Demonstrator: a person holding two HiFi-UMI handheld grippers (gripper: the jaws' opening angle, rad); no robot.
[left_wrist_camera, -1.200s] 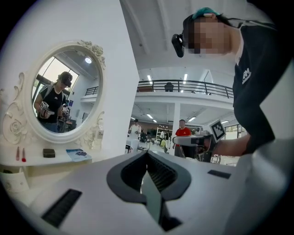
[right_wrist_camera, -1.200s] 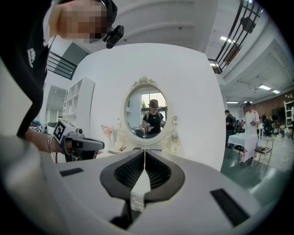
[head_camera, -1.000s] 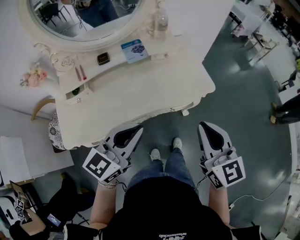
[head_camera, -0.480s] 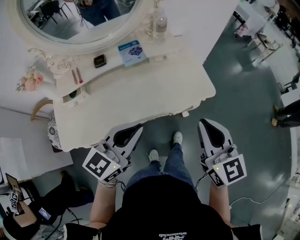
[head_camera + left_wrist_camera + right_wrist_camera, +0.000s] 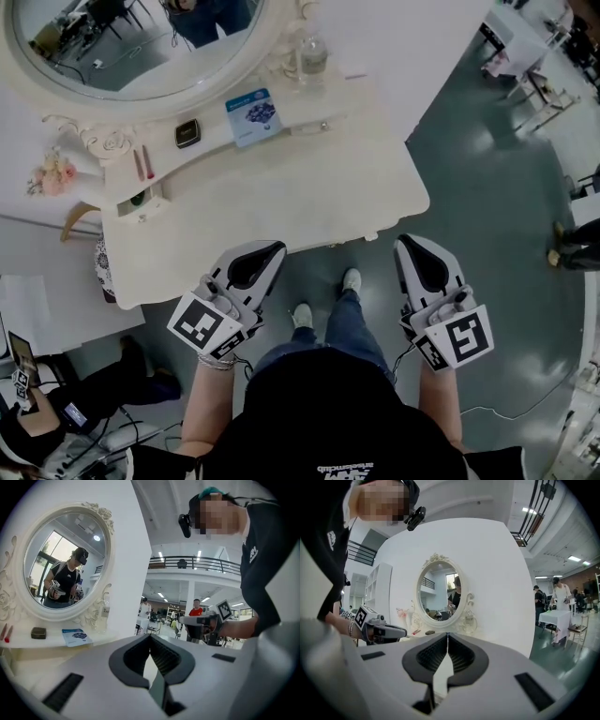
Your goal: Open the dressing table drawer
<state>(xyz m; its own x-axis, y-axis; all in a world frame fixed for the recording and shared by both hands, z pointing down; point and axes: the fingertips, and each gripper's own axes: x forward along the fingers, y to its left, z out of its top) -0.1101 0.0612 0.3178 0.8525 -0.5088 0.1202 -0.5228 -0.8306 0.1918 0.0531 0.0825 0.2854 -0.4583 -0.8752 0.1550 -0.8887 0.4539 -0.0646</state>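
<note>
The cream dressing table [image 5: 309,192] stands ahead of me under an oval mirror [image 5: 131,37]. Its drawer front is hidden beneath the tabletop's overhang in the head view. My left gripper [image 5: 269,253] is shut and empty, its tip at the table's front edge. The right gripper [image 5: 412,247], also shut and empty, hangs over the grey floor just right of the table's front corner. In the left gripper view the shut left gripper [image 5: 150,637] points past the mirror's right side. In the right gripper view the shut right gripper [image 5: 447,634] points at the mirror [image 5: 439,592].
On the table's rear shelf lie a blue booklet [image 5: 253,105], a dark small box [image 5: 187,133], red sticks [image 5: 142,161] and a bottle [image 5: 311,52]. Pink flowers [image 5: 52,173] sit at the left. A person [image 5: 56,417] crouches at the lower left. Furniture stands on the floor at the right [image 5: 525,56].
Both grippers have come closer to the table's front edge. The table and its shelf items have shifted left in the head view. Both grippers stayed shut.
</note>
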